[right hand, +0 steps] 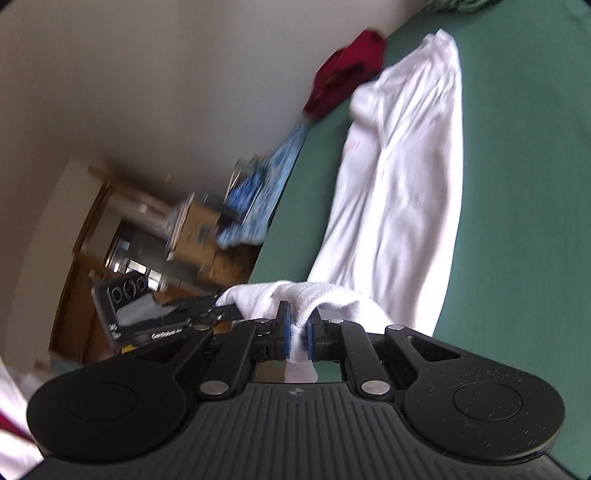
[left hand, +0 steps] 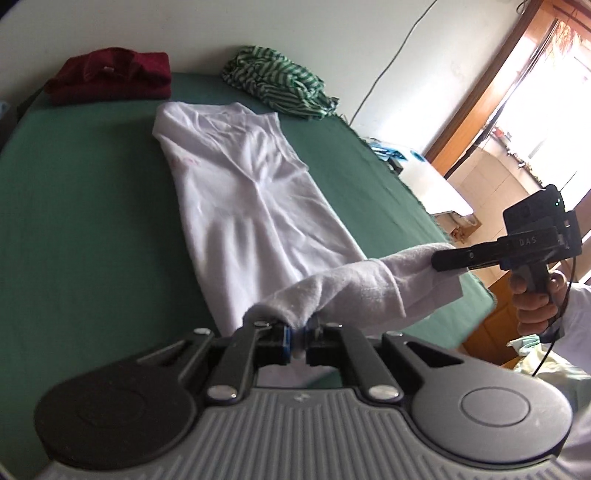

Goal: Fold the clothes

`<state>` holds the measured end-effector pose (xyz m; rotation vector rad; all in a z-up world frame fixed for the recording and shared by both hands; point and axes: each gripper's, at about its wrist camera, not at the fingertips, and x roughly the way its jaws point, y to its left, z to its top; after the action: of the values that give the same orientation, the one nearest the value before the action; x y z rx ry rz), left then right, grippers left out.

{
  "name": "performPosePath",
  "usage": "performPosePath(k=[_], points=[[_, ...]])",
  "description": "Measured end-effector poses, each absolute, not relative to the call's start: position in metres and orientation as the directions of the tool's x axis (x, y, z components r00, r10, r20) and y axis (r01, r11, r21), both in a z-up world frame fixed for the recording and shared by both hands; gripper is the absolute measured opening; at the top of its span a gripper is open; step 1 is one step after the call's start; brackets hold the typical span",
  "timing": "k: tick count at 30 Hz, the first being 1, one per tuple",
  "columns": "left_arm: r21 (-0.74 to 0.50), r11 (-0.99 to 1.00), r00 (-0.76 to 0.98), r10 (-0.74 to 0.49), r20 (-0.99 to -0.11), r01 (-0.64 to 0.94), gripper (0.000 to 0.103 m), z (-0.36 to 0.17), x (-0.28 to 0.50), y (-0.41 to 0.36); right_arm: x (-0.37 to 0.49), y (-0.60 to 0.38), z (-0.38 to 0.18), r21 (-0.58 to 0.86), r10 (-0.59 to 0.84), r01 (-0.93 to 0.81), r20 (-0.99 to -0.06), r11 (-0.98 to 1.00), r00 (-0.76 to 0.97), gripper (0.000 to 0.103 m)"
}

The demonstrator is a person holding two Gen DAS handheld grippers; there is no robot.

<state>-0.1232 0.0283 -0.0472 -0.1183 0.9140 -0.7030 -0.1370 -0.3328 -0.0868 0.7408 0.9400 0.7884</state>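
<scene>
On the green table cover (left hand: 92, 206) a white shirt (left hand: 240, 192) lies lengthwise, folded into a long narrow strip, with its near hem lifted off the cloth. At that hem's left corner the left gripper (left hand: 298, 334) has its jaws closed tight on a bunch of the white fabric. At the hem's right corner the right gripper (left hand: 448, 260) pinches the fabric between narrow black fingers, a person's hand (left hand: 535, 299) wrapped around its handle; in the right wrist view its blue pads (right hand: 283, 332) clamp a tuft of the knit cloth. Beyond the shirt's far end, toward its left, sits a folded dark red garment (left hand: 110, 74). Beyond the far end toward its right lies a crumpled green-and-white striped garment (left hand: 277, 81), near the white wall (left hand: 184, 22).
</scene>
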Motion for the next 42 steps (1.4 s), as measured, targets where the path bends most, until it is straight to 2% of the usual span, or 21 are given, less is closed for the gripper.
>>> performPosePath(k=[4,5,6,7,9,12,14,18,21,23,24,25,26,27,29,30,31,32,34,37,42], points=[[-0.365,0.772,0.390,-0.595,-0.703,0.520,0.008,-0.067,-0.061,0.028,-0.094,-0.339,-0.102,0.846,0.799,-0.150,-0.405,0.512,0.444,0.016],[-0.379,0.767,0.377,-0.602,-0.704,0.518,0.019,-0.076,-0.046,0.030,-0.085,-0.342,-0.109,0.849,0.784,-0.116,-0.414,0.516,0.463,0.028],[-0.401,0.767,0.363,-0.606,-0.707,0.501,0.026,-0.085,-0.029,0.029,-0.081,-0.345,-0.115,0.844,0.760,-0.079,-0.433,0.531,0.485,0.048],[-0.432,0.760,0.347,-0.621,-0.703,0.485,0.036,-0.091,-0.018,0.033,-0.076,-0.348,-0.121,0.838,0.735,-0.041,-0.452,0.544,0.505,0.051],[-0.483,0.745,0.329,-0.648,-0.687,0.461,0.039,-0.095,-0.004,0.041,-0.076,-0.356,-0.125,0.843,0.708,0.007,-0.455,0.537,0.541,0.049],[-0.454,0.750,0.374,-0.644,-0.668,0.482,0.042,-0.080,-0.011,0.060,-0.090,-0.362,-0.114,0.834,0.681,0.001,-0.451,0.552,0.577,0.049],[-0.421,0.763,0.391,-0.625,-0.676,0.492,0.062,-0.075,-0.028,0.069,-0.105,-0.350,-0.097,0.753,0.636,-0.066,-0.501,0.654,0.587,0.049],[-0.307,0.786,0.420,-0.565,-0.710,0.537,0.064,-0.081,-0.046,0.051,-0.118,-0.323,-0.084,0.549,0.512,-0.147,-0.603,0.823,0.611,0.049],[-0.267,0.815,0.452,-0.522,-0.724,0.513,0.065,-0.093,-0.022,0.026,-0.103,-0.307,-0.088,0.471,0.476,-0.188,-0.624,0.862,0.619,0.049],[-0.267,0.841,0.463,-0.493,-0.736,0.471,0.054,-0.105,-0.002,0.014,-0.084,-0.301,-0.095,0.449,0.470,-0.206,-0.624,0.869,0.624,0.049],[-0.271,0.849,0.470,-0.486,-0.737,0.453,0.055,-0.110,0.006,0.009,-0.074,-0.299,-0.099,0.440,0.464,-0.206,-0.630,0.874,0.622,0.049],[-0.249,0.864,0.488,-0.460,-0.742,0.437,0.048,-0.110,0.010,0.003,-0.064,-0.298,-0.105,0.436,0.457,-0.199,-0.639,0.878,0.619,0.047],[-0.219,0.877,0.499,-0.431,-0.751,0.428,0.033,-0.108,0.013,-0.003,-0.054,-0.297,-0.111,0.431,0.450,-0.191,-0.647,0.882,0.616,0.041],[-0.206,0.881,0.500,-0.420,-0.758,0.426,0.025,-0.104,0.014,-0.007,-0.047,-0.298,-0.114,0.436,0.449,-0.183,-0.649,0.881,0.615,0.035],[-0.201,0.882,0.511,-0.417,-0.751,0.425,0.022,-0.091,0.008,-0.007,-0.045,-0.309,-0.109,0.487,0.474,-0.166,-0.622,0.857,0.623,0.027],[-0.183,0.885,0.534,-0.411,-0.739,0.429,0.026,-0.083,-0.002,-0.003,-0.045,-0.315,-0.105,0.510,0.489,-0.166,-0.605,0.844,0.628,0.028],[-0.163,0.887,0.556,-0.404,-0.726,0.432,0.043,-0.074,-0.012,0.001,-0.052,-0.320,-0.096,0.517,0.506,-0.185,-0.593,0.836,0.626,0.029],[-0.144,0.889,0.578,-0.398,-0.712,0.434,0.065,-0.066,-0.022,0.005,-0.063,-0.322,-0.088,0.497,0.509,-0.210,-0.605,0.842,0.612,0.038],[-0.147,0.886,0.583,-0.407,-0.703,0.441,0.081,-0.056,-0.047,0.018,-0.087,-0.322,-0.077,0.449,0.516,-0.269,-0.639,0.852,0.570,0.042],[-0.188,0.874,0.517,-0.424,-0.743,0.448,0.081,-0.059,-0.087,0.031,-0.118,-0.320,-0.082,0.470,0.573,-0.328,-0.670,0.820,0.472,0.042],[-0.270,0.875,0.423,-0.439,-0.793,0.402,0.078,-0.082,-0.120,0.033,-0.141,-0.308,-0.104,0.484,0.583,-0.324,-0.688,0.813,0.433,0.042]])
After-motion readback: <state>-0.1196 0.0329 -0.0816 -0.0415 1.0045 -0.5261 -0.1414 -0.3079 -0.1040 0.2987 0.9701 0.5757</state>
